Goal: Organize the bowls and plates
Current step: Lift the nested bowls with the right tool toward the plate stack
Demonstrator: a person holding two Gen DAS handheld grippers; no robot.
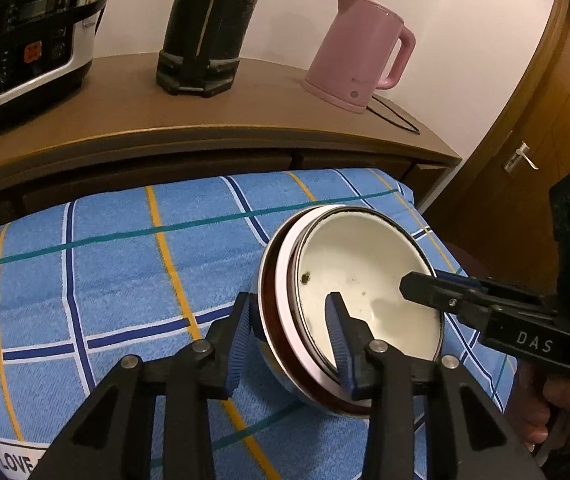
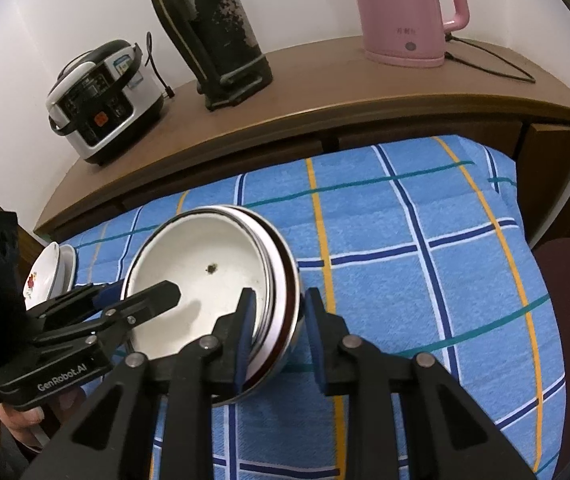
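Left wrist: both grippers' jaws straddle, apart, the empty stacked bowls' (image 1: pixel 365 280) rim.

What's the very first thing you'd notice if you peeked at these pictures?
The stack of bowls jumps out first: white inside, dark-rimmed, sitting on the blue checked cloth with the left tool and the right tool each straddling its rim from opposite sides. Behind it, on the brown wooden counter, stands a pink kettle, beside a tall black flask and a rice cooker.
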